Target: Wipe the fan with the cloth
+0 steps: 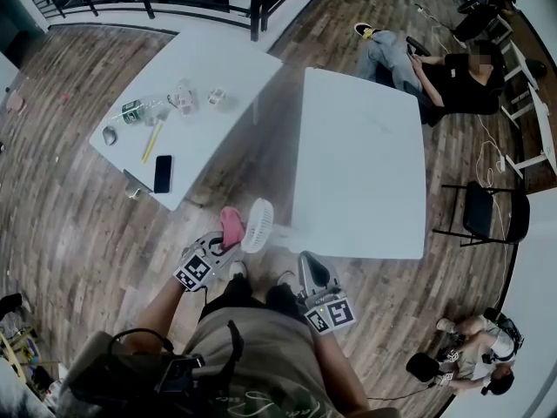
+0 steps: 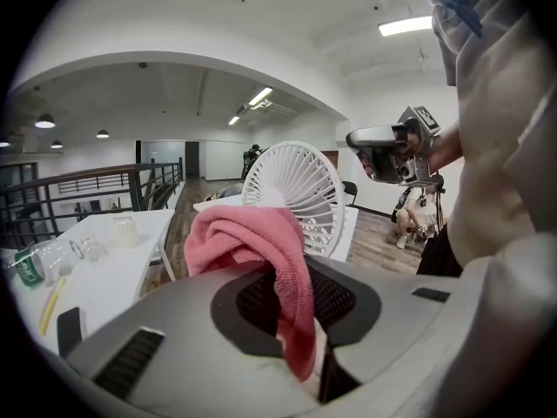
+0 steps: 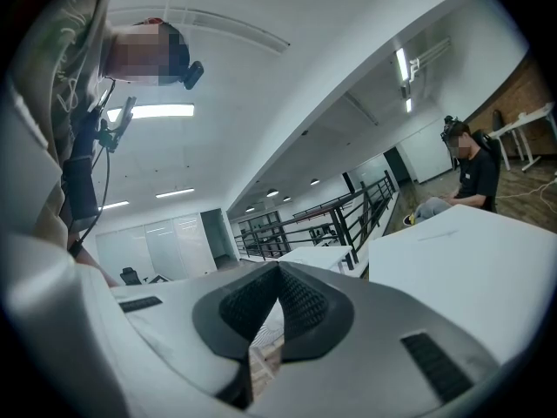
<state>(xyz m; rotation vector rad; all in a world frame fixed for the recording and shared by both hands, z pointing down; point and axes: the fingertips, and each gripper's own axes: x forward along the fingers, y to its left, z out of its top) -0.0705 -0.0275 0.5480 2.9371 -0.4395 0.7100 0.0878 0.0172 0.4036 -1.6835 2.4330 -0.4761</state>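
The left gripper pinches a pink, nubby cloth that drapes over its jaws. Just ahead of it stands the round white fan with its ribbed grille, at the corner of a smooth white table. The right gripper is closed and empty, above the wood-plank floor.

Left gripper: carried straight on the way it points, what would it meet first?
Likely the fan: its grille stands right ahead of the left gripper, just past the cloth clamped in its jaws. The gap between them is unclear.
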